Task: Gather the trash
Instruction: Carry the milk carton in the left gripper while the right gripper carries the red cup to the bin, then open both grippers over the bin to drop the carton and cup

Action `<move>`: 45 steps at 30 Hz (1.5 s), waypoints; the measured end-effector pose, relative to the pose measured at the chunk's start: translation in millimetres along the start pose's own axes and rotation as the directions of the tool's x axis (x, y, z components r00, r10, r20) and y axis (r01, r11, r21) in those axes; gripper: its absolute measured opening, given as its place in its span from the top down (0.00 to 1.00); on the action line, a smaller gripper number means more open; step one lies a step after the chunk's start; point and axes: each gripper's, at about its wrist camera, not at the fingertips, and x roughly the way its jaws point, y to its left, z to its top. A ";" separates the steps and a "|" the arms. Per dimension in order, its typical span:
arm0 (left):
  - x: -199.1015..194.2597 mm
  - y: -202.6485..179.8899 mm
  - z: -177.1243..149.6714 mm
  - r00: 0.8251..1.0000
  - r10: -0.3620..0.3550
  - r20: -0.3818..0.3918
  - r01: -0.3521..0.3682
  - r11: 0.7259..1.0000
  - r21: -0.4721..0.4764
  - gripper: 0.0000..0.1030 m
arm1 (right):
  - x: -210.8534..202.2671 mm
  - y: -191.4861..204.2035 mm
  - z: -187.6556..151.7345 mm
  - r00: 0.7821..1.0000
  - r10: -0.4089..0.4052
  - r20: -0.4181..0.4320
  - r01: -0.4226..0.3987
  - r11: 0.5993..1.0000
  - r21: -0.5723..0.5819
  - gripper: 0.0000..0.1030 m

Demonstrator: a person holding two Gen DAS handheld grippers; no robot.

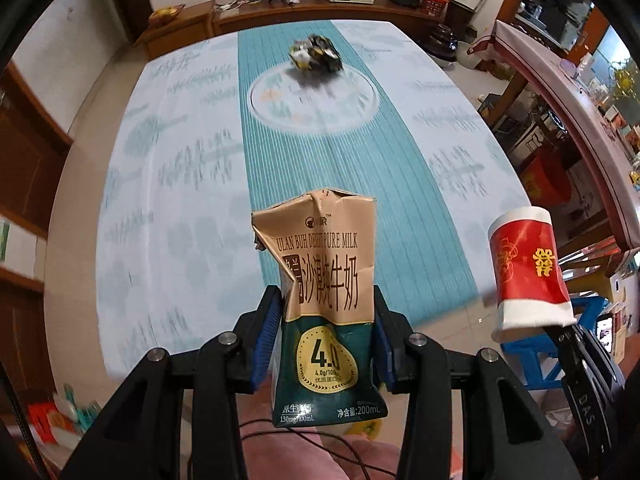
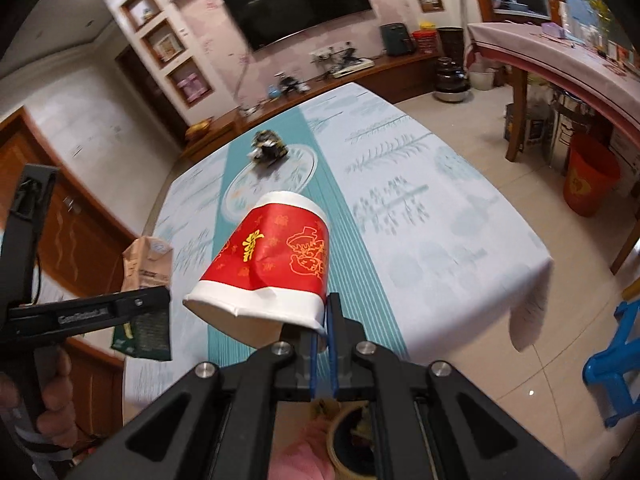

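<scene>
The left gripper is clamped on a crumpled milk carton, tan on top and dark green below, with its blue pads pressing both sides of the carton's lower half. The carton stands upright between the fingers, held in the air above the near end of the table.

The right gripper has its jaws pinched together on the rim of a red and white paper cup. The cup is tipped over, its open mouth towards the camera and its base pointing away over the table. In the left wrist view the same cup hangs to the right of the carton, well apart from it.

The table wears a pale cloth with a teal striped runner down the middle. Far along the runner, on a round white patch, lies a crumpled black and yellow wrapper, blurred. An orange-red bucket stands on the tiled floor to the right, beside another table.
</scene>
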 end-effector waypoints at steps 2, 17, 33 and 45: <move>-11.7 -14.5 -29.0 1.000 0.007 -0.002 -0.007 1.000 -0.004 0.61 | -21.5 -7.0 -16.4 1.000 0.005 -0.008 -0.005 0.999 -0.043 0.96; -3.0 -54.6 -143.8 0.992 0.030 -0.127 -0.019 0.996 0.090 0.60 | -43.7 -45.9 -134.4 0.976 -0.020 -0.215 0.021 1.000 0.000 0.96; 221.2 -50.5 -242.1 0.962 0.026 -0.271 0.020 0.986 0.165 0.60 | 156.1 -87.4 -275.3 0.850 -0.208 -0.483 0.185 0.978 -0.095 0.96; 355.8 -34.9 -255.4 0.938 0.114 -0.328 -0.055 0.981 0.184 0.28 | 295.6 -115.2 -339.5 0.775 -0.228 -0.590 0.181 0.974 -0.138 0.90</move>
